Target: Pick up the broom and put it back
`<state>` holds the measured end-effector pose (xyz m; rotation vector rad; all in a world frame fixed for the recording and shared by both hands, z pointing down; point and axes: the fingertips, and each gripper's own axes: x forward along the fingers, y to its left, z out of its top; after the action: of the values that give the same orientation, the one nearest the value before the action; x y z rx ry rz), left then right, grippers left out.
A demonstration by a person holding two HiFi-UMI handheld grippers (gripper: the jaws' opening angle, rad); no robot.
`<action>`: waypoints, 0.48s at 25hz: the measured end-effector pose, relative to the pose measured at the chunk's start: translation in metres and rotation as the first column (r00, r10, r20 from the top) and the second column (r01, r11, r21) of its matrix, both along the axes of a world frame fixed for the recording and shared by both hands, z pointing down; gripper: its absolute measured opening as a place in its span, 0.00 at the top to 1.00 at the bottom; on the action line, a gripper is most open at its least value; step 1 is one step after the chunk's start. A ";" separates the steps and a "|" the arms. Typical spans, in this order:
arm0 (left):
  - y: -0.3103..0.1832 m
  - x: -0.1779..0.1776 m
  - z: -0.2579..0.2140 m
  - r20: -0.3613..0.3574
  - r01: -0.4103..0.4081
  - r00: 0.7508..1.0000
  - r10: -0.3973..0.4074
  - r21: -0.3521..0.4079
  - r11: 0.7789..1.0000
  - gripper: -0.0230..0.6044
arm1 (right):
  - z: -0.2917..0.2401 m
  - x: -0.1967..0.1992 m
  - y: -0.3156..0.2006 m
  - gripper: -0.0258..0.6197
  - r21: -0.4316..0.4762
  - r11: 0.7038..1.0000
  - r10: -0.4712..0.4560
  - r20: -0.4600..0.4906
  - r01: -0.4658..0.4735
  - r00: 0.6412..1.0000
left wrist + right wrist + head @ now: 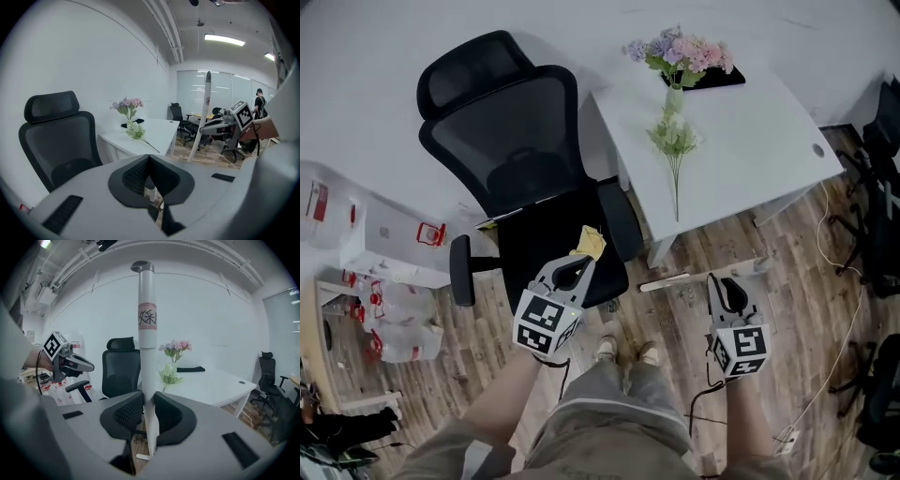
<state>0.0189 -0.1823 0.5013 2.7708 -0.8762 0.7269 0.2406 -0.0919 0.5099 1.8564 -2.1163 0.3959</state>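
Observation:
The broom's white handle (146,348) stands upright between my right gripper's (148,414) jaws, which are shut on it. It has a grey cap and a red-printed label near its top. In the left gripper view the handle (204,112) leans slightly and reaches down to the wood floor, with the right gripper (216,125) clamped on it. From the head view a pale stick (684,278) crosses at the right gripper's tips (717,279). My left gripper (574,269) hovers over the chair seat, shut, with nothing in it (149,161).
A black office chair (520,159) stands ahead on the left, with a yellow cloth (590,242) on its seat. A white desk (750,141) with flowers (680,52) is ahead on the right. Cables (834,366) trail over the floor at right, and white bags (394,319) sit at left.

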 end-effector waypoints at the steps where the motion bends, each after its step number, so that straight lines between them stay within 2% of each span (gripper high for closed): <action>1: 0.001 -0.006 -0.012 -0.006 0.007 1.000 -0.007 0.008 1.000 0.94 | -0.017 -0.004 0.001 0.81 0.010 1.000 -0.006 0.001 0.006 1.000; 7: 0.017 -0.044 -0.083 -0.042 0.055 0.998 -0.052 0.068 0.996 0.94 | -0.109 -0.038 0.014 0.81 0.060 0.995 -0.085 -0.005 0.086 0.996; 12: 0.035 -0.062 -0.133 -0.044 0.056 0.998 -0.049 0.168 0.984 0.94 | -0.158 -0.060 0.029 0.81 0.110 0.983 -0.148 -0.010 0.148 0.989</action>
<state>-0.0433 -0.1475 0.3685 2.8840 -1.0449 0.6139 0.1802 -0.0626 0.3515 1.7398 -2.2992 0.2476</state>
